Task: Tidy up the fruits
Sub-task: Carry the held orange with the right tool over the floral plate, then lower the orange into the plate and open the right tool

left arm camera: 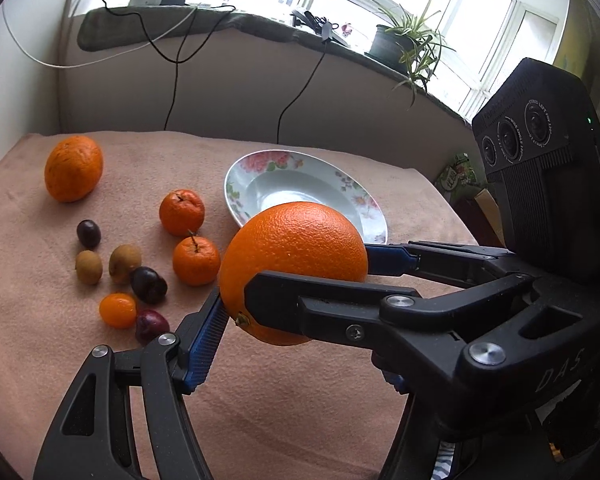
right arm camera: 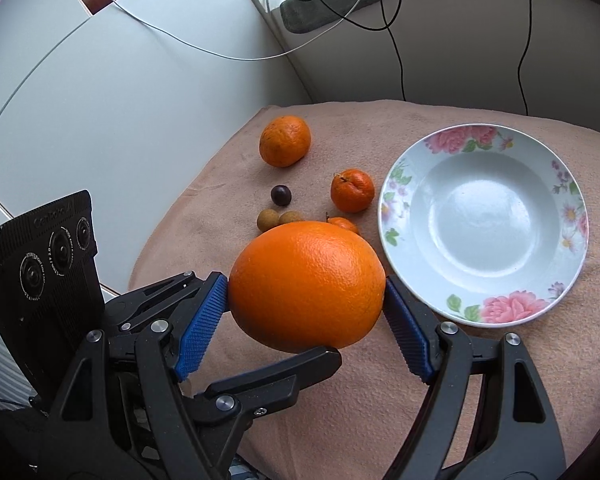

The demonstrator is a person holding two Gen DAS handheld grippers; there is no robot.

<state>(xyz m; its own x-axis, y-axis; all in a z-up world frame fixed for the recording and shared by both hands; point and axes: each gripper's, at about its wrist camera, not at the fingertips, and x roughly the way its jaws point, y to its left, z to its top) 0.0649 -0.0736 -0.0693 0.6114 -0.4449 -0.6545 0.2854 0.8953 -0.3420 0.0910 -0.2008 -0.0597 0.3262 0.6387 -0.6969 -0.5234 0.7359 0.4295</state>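
Observation:
A big orange (left arm camera: 296,268) hangs above the pink cloth, near the front rim of the flowered white plate (left arm camera: 300,184). My right gripper (right arm camera: 306,300) is shut on it, blue pads on both sides. It also shows in the right wrist view (right arm camera: 306,284). My left gripper (left arm camera: 300,312) has its left blue pad touching the orange; its right finger is hidden behind the right gripper's fingers (left arm camera: 320,300). The plate (right arm camera: 484,224) holds nothing. On the cloth lie another large orange (left arm camera: 74,168), two tangerines (left arm camera: 182,212) (left arm camera: 196,260) and several small fruits (left arm camera: 120,276).
The table wears a pink cloth (left arm camera: 300,400); its edges show at right and far side. A wall and a sill with cables, chargers and a potted plant (left arm camera: 404,44) stand behind. The right gripper's camera block (left arm camera: 540,168) fills the right of the left view.

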